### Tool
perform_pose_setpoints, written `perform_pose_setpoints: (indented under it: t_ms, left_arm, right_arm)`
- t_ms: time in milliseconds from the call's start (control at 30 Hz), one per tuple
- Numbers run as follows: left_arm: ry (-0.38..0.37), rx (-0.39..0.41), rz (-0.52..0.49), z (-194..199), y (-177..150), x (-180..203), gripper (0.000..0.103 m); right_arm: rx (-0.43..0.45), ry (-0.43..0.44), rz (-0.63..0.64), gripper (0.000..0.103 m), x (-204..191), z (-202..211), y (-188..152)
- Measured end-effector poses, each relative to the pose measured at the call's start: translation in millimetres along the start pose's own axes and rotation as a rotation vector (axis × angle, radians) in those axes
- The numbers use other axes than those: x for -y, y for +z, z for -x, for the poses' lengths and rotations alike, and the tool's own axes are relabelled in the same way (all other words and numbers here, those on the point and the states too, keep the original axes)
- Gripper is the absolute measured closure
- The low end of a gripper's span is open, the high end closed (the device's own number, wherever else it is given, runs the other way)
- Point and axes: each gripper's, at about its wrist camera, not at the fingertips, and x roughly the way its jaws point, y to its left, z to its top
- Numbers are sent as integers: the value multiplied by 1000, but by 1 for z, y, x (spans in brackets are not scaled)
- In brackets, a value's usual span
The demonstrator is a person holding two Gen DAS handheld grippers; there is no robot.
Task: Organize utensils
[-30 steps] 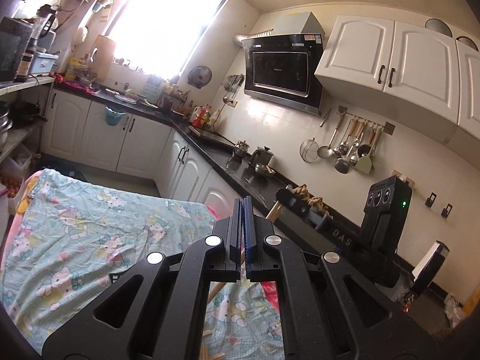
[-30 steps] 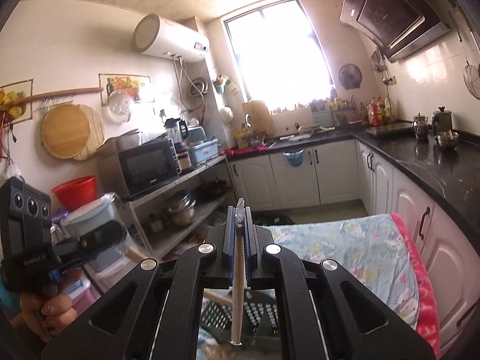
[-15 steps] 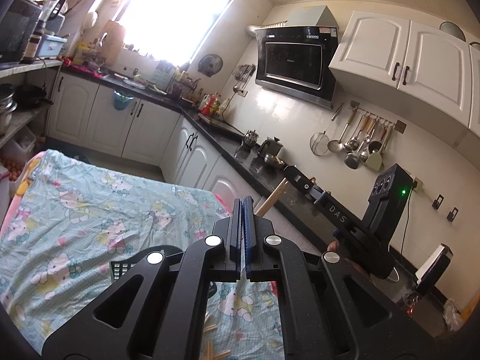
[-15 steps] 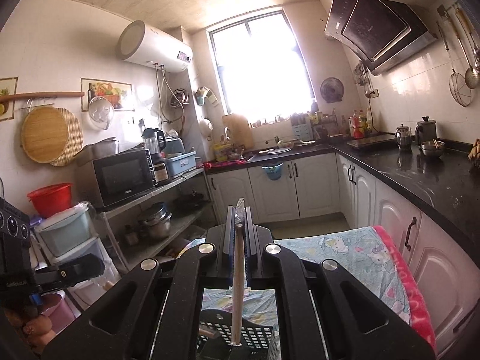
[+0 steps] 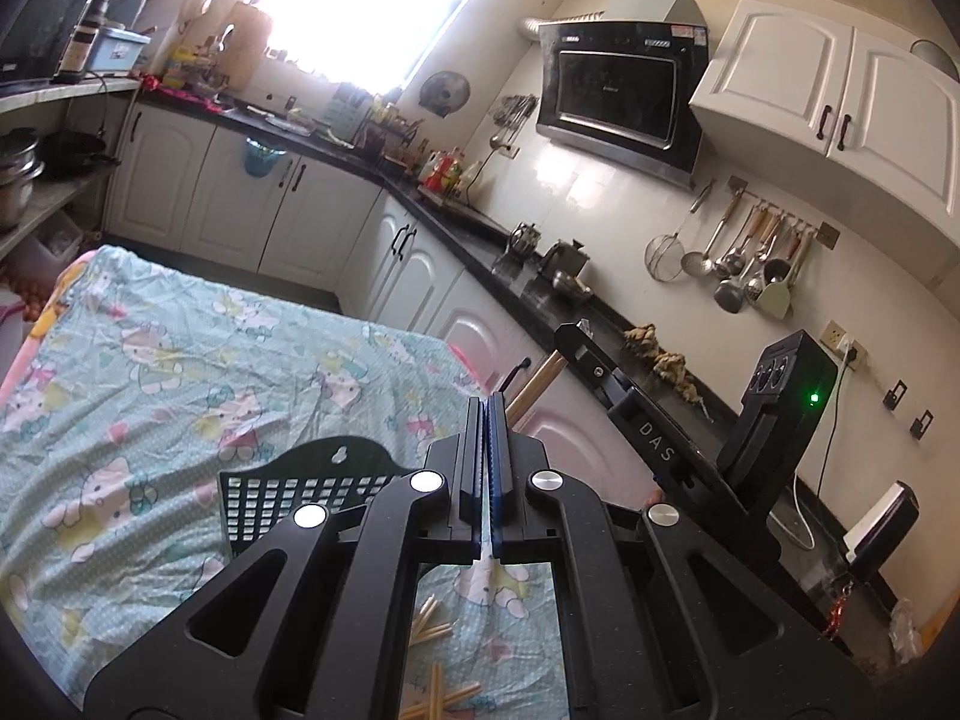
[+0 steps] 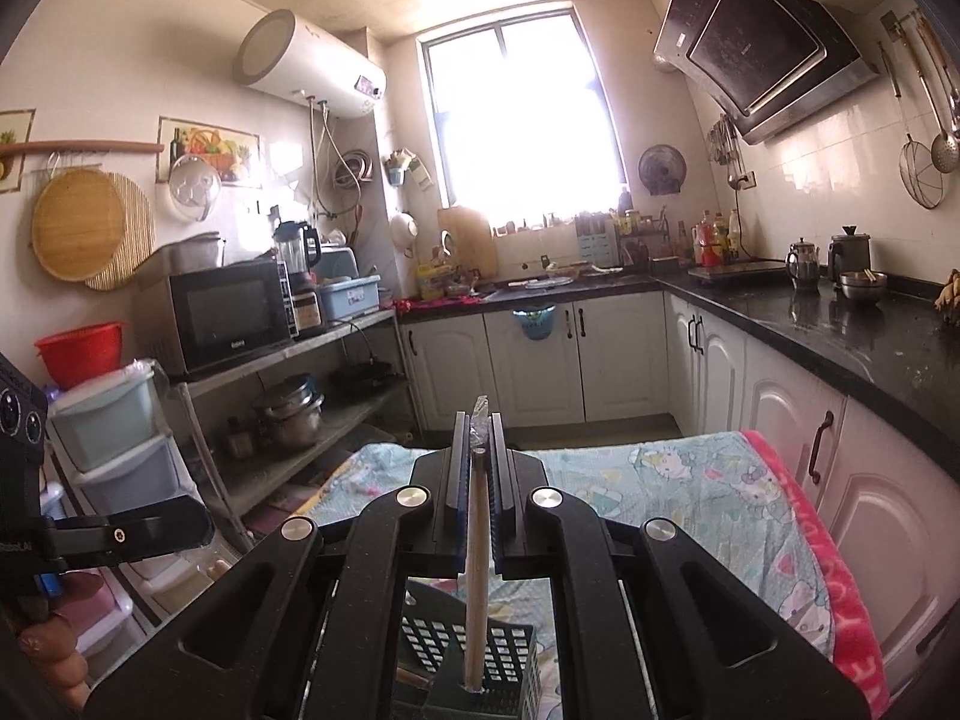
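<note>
A single wooden chopstick is clamped upright by the right gripper, its lower tip set inside the black perforated basket; the left gripper is pressed closed on nothing visible; loose chopsticks are left on the cloth.

My right gripper matt black plastic, pale smooth wooden chopstick in it, perforated dark plastic basket, crumpled printed cotton cloth, glossy black stone counter, shiny metal ladles.
</note>
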Motion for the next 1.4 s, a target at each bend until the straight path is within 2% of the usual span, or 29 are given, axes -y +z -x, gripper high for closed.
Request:
perform_pose_setpoints:
  t_ms: [267, 300, 400, 467, 567, 633, 700, 933, 1133, 1400]
  left_arm:
    - [38, -26, 26, -11, -11, -16, 103]
    - [49, -28, 26, -12, -12, -18, 103]
    - [75, -35, 29, -14, -15, -23, 103]
    - [94, -39, 28, -14, -16, -26, 103]
    - [119, -33, 30, -11, -18, -29, 89]
    - [131, -18, 33, -6, -18, -30, 73]
    - [144, -5, 33, -1, -16, -31, 69]
    - [185, 39, 46, 19, -13, -34, 42]
    - [224, 65, 21, 36, -16, -28, 25]
    - [245, 82, 10, 51, -25, -25, 14]
  right_arm:
    - [-59, -15, -9, 97, -3, -14, -19]
    - [-70, -16, -9, 93, -4, -16, -20]
    - [-92, -27, -2, 69, -8, -18, -25]
    - [-97, -31, 7, 66, -10, -18, -28]
    - [-110, -43, 15, 54, -12, -16, -31]
    - [-116, -51, 17, 51, -13, -14, -31]
    - [-125, -58, 21, 44, -13, -11, -32]
    - [-130, -72, 18, 33, -10, 3, -31]
    - [-133, -77, 21, 28, -9, 20, -30]
    - [-132, -67, 23, 24, -14, 40, -31]
